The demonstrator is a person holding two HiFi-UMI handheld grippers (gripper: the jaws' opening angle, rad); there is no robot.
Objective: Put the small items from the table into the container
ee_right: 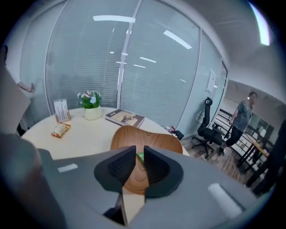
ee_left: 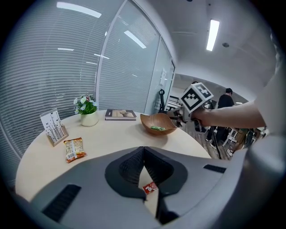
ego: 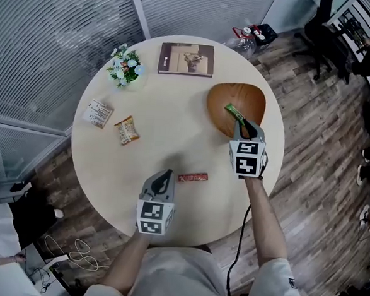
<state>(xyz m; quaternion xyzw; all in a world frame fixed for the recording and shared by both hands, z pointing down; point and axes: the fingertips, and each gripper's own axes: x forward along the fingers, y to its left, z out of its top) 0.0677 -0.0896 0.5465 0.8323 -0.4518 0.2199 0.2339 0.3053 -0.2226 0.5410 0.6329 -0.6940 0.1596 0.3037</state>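
A wooden bowl (ego: pixel 239 98) stands at the table's right side with a green snack bar (ego: pixel 234 112) lying in it. My right gripper (ego: pixel 245 125) is at the bowl's near rim; its jaws stand slightly apart, and the green bar (ee_right: pixel 140 156) shows just beyond the gap, not pressed. My left gripper (ego: pixel 165 176) hovers over the table's near part, jaws together with nothing between them. A red snack bar (ego: pixel 192 177) lies on the table just to its right. An orange packet (ego: pixel 127 130) and a white packet (ego: pixel 99 113) lie at the left.
A small flower pot (ego: pixel 124 65) and a book (ego: pixel 186 59) sit at the far side of the round table (ego: pixel 168 111). A card stand (ee_left: pixel 54 127) is at the left edge. Office chairs and people are beyond the table on the right.
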